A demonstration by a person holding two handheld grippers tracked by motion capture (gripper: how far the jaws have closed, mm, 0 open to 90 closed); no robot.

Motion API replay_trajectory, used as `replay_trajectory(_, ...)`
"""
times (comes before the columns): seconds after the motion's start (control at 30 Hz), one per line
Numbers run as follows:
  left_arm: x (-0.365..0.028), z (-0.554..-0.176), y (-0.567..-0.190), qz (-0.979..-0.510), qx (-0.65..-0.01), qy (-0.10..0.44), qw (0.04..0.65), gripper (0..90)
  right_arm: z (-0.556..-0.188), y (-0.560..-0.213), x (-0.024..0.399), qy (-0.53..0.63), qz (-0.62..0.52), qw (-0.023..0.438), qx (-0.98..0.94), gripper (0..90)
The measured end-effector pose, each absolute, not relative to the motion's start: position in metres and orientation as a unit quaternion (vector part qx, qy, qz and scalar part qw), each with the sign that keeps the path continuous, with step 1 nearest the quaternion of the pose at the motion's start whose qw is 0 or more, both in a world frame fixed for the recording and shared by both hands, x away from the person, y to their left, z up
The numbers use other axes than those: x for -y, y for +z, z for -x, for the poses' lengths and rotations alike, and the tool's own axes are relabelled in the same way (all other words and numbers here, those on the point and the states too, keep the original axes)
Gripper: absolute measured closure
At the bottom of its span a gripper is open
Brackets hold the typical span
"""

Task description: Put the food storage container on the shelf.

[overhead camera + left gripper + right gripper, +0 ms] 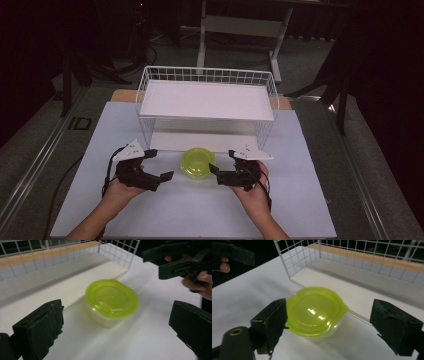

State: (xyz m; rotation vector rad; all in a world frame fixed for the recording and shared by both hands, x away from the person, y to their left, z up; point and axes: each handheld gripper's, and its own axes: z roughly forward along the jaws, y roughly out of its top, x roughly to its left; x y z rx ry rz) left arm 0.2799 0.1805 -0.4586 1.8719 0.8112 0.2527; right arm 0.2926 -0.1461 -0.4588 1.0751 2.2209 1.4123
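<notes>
Translucent plastic, rounded-square, lime lid glossy – the container point(197, 162) sits on the white table point(210, 210) just before the white wire rack point(207, 100). Left gripper point(161, 165) and right gripper point(221, 166) flank the container, black padded jaws spread – clamping nothing.

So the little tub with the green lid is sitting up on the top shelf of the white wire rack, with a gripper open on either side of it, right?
Not quite. The tub stands on the white table, in front of the wire rack, not on its top shelf; the high view shows this. The rest holds: the left gripper and the right gripper are both open, one on either side of it.
</notes>
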Motion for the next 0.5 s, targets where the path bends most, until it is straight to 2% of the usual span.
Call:
replay_trajectory(0.13,-0.173,-0.294,-0.463,-0.777,-0.360,0.097,0.506,0.4,-0.305,-0.464,0.144,0.474,-0.388,0.127,-0.780,26.2)
replay_trajectory(0.37,-0.158,-0.311,-0.475,-0.781,-0.385,0.076,0.486,0.8,-0.318,-0.473,0.142,0.465,-0.423,0.119,-0.769,27.3)
replay_trajectory(0.4,-0.157,-0.312,-0.476,-0.782,-0.383,0.076,0.485,5.7,-0.321,-0.476,0.142,0.464,-0.428,0.119,-0.767,27.5)
replay_trajectory(0.5,-0.151,-0.319,-0.480,-0.783,-0.399,0.058,0.474,6.0,-0.325,-0.481,0.141,0.461,-0.439,0.114,-0.763,34.8)
